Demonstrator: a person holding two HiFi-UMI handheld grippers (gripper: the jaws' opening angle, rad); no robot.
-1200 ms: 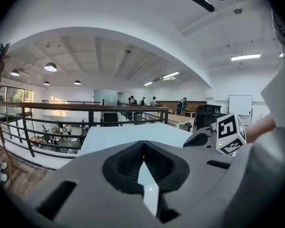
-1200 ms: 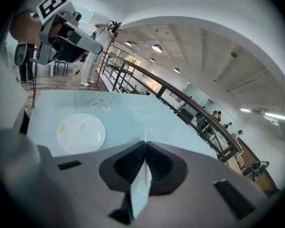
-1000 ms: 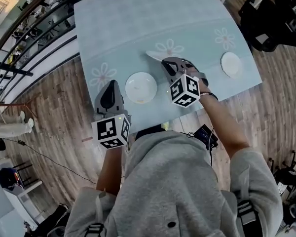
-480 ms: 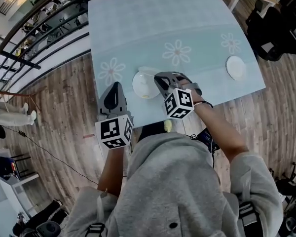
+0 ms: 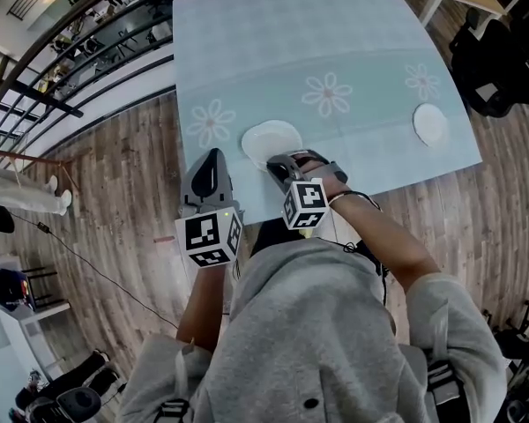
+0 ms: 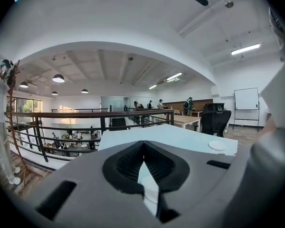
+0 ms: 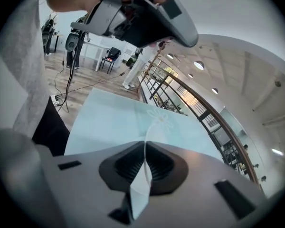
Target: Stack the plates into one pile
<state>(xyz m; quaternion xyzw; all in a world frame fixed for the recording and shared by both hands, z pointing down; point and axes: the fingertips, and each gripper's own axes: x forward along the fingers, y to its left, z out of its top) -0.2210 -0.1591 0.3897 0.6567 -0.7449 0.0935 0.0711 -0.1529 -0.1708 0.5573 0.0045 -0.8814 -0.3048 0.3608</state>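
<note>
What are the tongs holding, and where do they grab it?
The right tongs pinch a white plate by its rim, on the side nearest the person. The left tongs hold nothing.

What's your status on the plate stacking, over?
Left gripper shut, empty. Right gripper shut on a plate by its rim, low over the table. Another plate sits apart near the table's right edge. Nothing seen blocking.

Grey hoodie (image 5: 309,342), left gripper (image 5: 213,153), right gripper (image 5: 272,160) grey w/ blk/wht marker cubes (image 5: 210,239), blk ribbed fingers (image 6: 128,163)
</note>
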